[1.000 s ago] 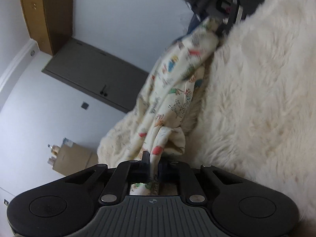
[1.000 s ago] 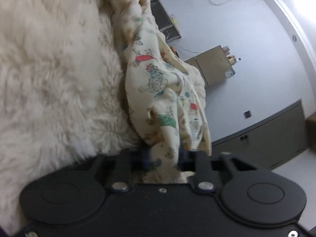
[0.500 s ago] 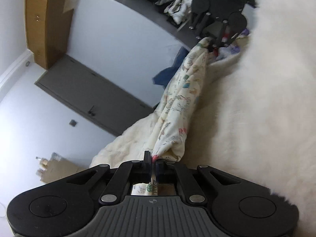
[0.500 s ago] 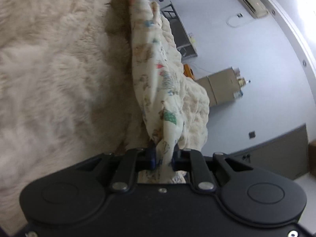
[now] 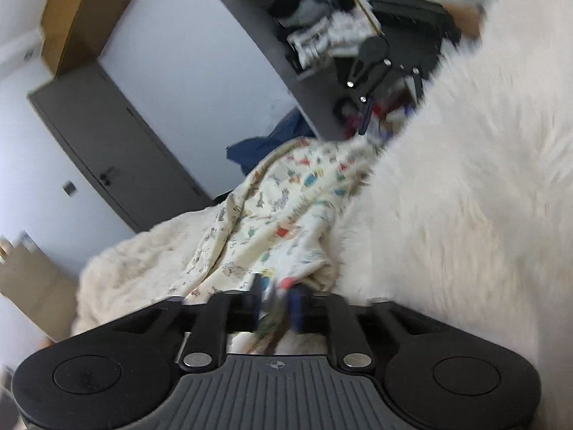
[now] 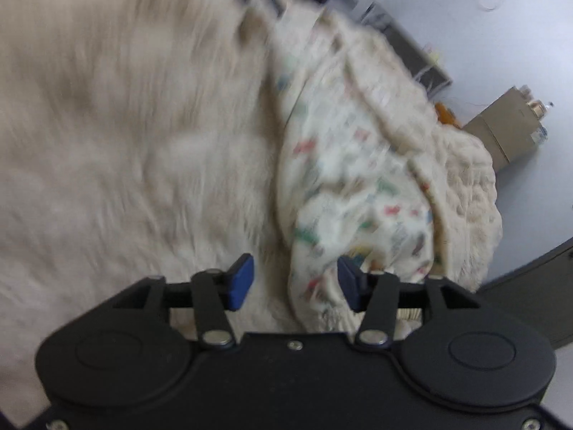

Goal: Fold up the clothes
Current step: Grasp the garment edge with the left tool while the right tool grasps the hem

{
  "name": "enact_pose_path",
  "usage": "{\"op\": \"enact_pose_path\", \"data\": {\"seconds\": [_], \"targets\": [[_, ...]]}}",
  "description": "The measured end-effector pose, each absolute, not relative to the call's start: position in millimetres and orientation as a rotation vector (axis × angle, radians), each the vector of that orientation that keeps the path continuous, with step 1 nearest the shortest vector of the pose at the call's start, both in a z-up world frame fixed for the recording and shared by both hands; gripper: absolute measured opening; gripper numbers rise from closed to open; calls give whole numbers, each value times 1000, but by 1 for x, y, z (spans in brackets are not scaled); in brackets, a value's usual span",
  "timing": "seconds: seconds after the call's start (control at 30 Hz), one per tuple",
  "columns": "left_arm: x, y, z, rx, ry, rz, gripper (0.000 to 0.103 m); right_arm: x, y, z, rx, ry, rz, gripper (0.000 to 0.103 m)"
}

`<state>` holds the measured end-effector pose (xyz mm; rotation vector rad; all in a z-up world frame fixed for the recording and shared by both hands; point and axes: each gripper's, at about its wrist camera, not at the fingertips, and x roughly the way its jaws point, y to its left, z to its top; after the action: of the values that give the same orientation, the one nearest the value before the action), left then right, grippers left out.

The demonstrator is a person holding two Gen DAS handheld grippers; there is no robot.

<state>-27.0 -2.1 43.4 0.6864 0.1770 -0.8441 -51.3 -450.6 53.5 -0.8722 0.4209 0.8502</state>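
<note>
A cream garment with small coloured prints (image 5: 286,208) lies slack and rumpled on a fluffy white blanket (image 5: 465,197). My left gripper (image 5: 276,299) is low in the left wrist view, its jaws opening, and a blurred edge of the garment still hangs between them. In the right wrist view the garment (image 6: 358,179) spreads along the blanket's (image 6: 125,125) edge. My right gripper (image 6: 294,281) has its blue pads (image 6: 240,279) wide apart and opening, with a fold of cloth lying beside the right pad, not pinched. From the left wrist view the right gripper (image 5: 390,107) hangs open above the garment's far end.
A grey shelf unit with piled clothes (image 5: 315,36) stands beyond the blanket, with a dark blue cloth (image 5: 265,147) at its foot. A grey door (image 5: 107,150) and a cardboard box (image 6: 501,125) stand by the wall. The blanket's edge (image 6: 480,193) drops off just past the garment.
Both grippers were shut on the garment's ends, holding it stretched between them. Both now stand open, and the garment has dropped slack onto the blanket. Both views have tilted and lifted.
</note>
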Motion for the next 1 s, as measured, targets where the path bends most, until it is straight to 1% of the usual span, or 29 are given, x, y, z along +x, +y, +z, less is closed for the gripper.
{"op": "enact_pose_path", "data": {"seconds": [0.03,0.07,0.17,0.2,0.27,0.37,0.43,0.5,0.57,0.6,0.63,0.67,0.7,0.73,0.77,0.83,0.87,0.93,1.0], "targets": [[-24,11,50,631,187,-848,71,-50,-455,60,-819,389,848,63],[-23,18,53,595,197,-851,76,-43,-461,68,-734,326,807,65],[-6,65,63,427,236,-783,77,-19,-464,74,-621,251,715,65],[-7,70,67,404,245,-756,78,-8,-463,74,-592,231,682,65],[10,103,66,322,280,-638,79,11,-459,73,-574,222,665,64],[69,145,45,199,365,-478,79,50,-437,67,-562,224,689,64],[97,158,34,145,418,-454,78,70,-419,66,-567,245,731,63],[123,161,20,91,450,-476,77,95,-392,62,-606,282,793,63],[147,156,8,21,446,-548,77,104,-377,55,-641,310,830,60],[151,152,6,18,446,-550,74,114,-366,50,-659,338,855,58],[155,146,1,11,446,-560,65,121,-359,46,-670,359,871,50],[157,143,-1,21,451,-572,37,126,-355,43,-677,376,882,36],[159,139,-2,34,456,-583,11,133,-350,43,-674,405,880,25],[159,134,-3,63,462,-572,2,136,-349,44,-659,412,878,6],[154,131,0,95,442,-540,0,136,-350,45,-640,405,881,4],[145,126,7,160,402,-476,0,135,-355,49,-599,386,886,2],[136,127,19,195,371,-445,0,134,-357,51,-579,368,881,0],[125,129,39,247,341,-418,0,134,-360,56,-550,346,870,0],[122,130,57,289,336,-421,0,141,-369,66,-462,334,863,0]]}}
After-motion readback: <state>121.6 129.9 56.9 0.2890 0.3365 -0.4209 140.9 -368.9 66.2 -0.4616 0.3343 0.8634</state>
